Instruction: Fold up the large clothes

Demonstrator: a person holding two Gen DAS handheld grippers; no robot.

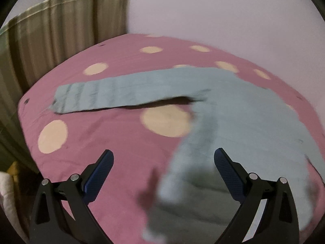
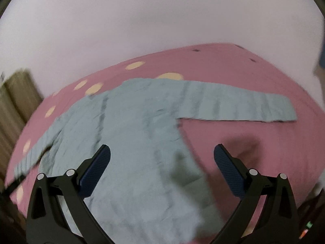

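Observation:
A light blue long-sleeved garment (image 2: pixel 138 126) lies flat on a pink bed sheet with cream dots (image 2: pixel 233 77). In the right wrist view its body runs toward me and one sleeve (image 2: pixel 243 107) stretches to the right. In the left wrist view the garment (image 1: pixel 254 118) lies at the right and the other sleeve (image 1: pixel 113 93) stretches to the left. My left gripper (image 1: pixel 163 160) is open and empty above the garment's left lower edge. My right gripper (image 2: pixel 162 156) is open and empty above the garment's right lower edge.
A striped olive curtain (image 1: pixel 50 30) hangs left of the bed and shows in the right wrist view (image 2: pixel 14 105). A plain pale wall (image 2: pixel 162 20) stands behind the bed. The sheet (image 1: pixel 101 138) drops off at the left edge of the bed.

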